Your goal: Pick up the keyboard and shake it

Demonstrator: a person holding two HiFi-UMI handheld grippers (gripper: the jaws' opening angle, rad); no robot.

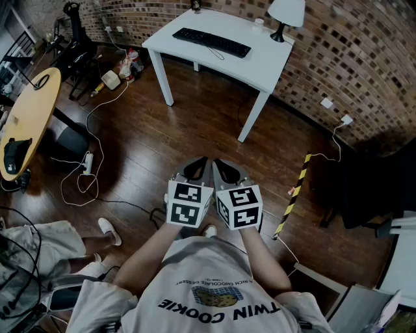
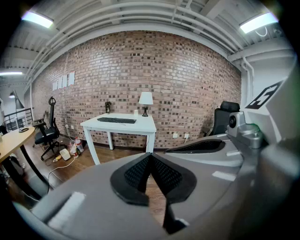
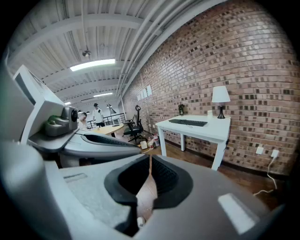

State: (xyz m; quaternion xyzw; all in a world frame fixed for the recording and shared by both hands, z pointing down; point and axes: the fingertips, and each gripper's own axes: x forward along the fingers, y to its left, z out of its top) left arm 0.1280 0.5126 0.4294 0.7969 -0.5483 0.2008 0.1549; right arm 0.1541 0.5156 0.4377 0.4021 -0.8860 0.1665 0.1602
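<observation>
A person's grey T-shirt [image 1: 208,296] with a cookie print fills the near edge of the head view, both bare forearms reaching forward from it. Each hand holds a gripper, and the two are side by side and almost touching above a dark wooden floor [image 1: 195,123]. The left gripper [image 1: 197,168] and the right gripper [image 1: 225,170] each carry a white cube with black square markers on the near end. In the left gripper view, the left gripper's [image 2: 150,157] black ribbed fingers [image 2: 136,176] are pressed together at the tips with nothing between them. In the right gripper view, the right gripper's [image 3: 149,161] fingers [image 3: 126,180] are likewise closed and empty.

The black keyboard [image 1: 211,41] lies flat on a white table [image 1: 260,62] at the far side of the room, well apart from both grippers. It sits toward the far left part of the tabletop, with a thin cable trailing from it. A white-shaded lamp [image 1: 286,16] on a dark base stands at the table's far right corner. Behind the table runs a red brick wall [image 1: 351,58].

To the left, a round yellow wooden table [image 1: 29,117] holds a dark object. A black office chair [image 1: 78,39] stands at the far left. White cables and a power strip [image 1: 88,162] lie on the floor between that table and the person. A yellow-and-black striped strip [image 1: 294,195] lies on the floor to the right. At the near left, another person's legs and a white shoe [image 1: 109,231] are visible.
</observation>
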